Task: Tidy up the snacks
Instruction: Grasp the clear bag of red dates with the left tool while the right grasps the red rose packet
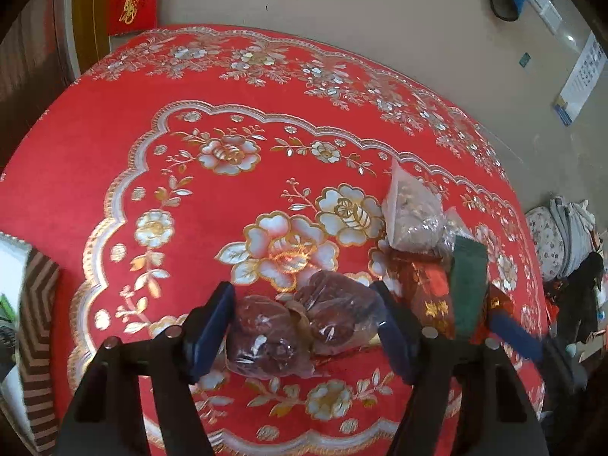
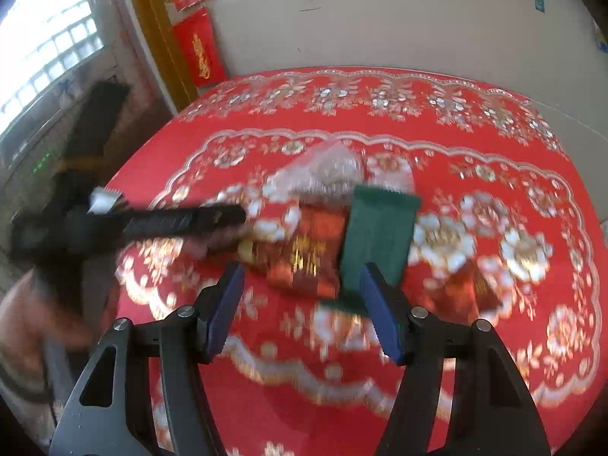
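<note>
A clear bag of dark red dates (image 1: 300, 326) lies on the red tablecloth (image 1: 243, 205) between the open fingers of my left gripper (image 1: 304, 326). I cannot tell if the pads touch it. To its right lie a red and gold packet (image 1: 429, 296), a green packet (image 1: 469, 285) and a clear bag of pale snacks (image 1: 412, 216). In the blurred right wrist view, my right gripper (image 2: 302, 304) is open and empty just short of the green packet (image 2: 376, 235) and the red packet (image 2: 307, 262). The clear bag (image 2: 326, 171) lies behind them. My left gripper (image 2: 182, 224) reaches in from the left.
The round table has a red cloth with silver and gold flowers (image 2: 494, 174). A beige wall (image 1: 342, 7) stands behind it with red hangings (image 2: 201, 53). A striped box (image 1: 38, 326) sits at the left edge. Clothes and bags (image 1: 562, 243) lie on the right.
</note>
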